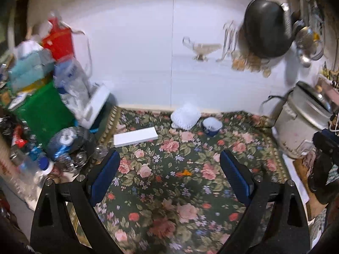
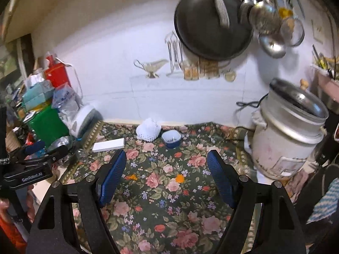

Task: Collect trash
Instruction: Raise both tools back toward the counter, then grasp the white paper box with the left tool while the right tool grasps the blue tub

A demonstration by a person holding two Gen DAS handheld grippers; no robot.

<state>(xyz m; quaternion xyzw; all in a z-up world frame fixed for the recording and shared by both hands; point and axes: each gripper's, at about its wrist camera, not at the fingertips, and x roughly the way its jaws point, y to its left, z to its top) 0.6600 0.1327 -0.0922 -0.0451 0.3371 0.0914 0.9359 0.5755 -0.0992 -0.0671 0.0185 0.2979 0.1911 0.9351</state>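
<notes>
- Your left tool is released, its blue pads spread wide over the floral cloth on the bench, with nothing between them and nothing touched.
- Your right tool is likewise released and empty, its jaws well apart above the same cloth.
- From the right wrist view, your left tool appears at the left edge, held level over the clutter beside the bench.
- Both tools tilt downward toward the cloth.
- The trash lies ahead of both tools: a white foam fruit net near the wall, a flat white box to its left, and orange scraps on the cloth between your right tool's fingers; only one orange scrap shows clearly from the left wrist.
- A small blue bowl sits just beside the net; something small lies inside, too blurred to name.
- A rice cooker stands at the right, lid tilted open; its contents are hidden.
- A green box sits at the left under piled bags and packets.
</notes>
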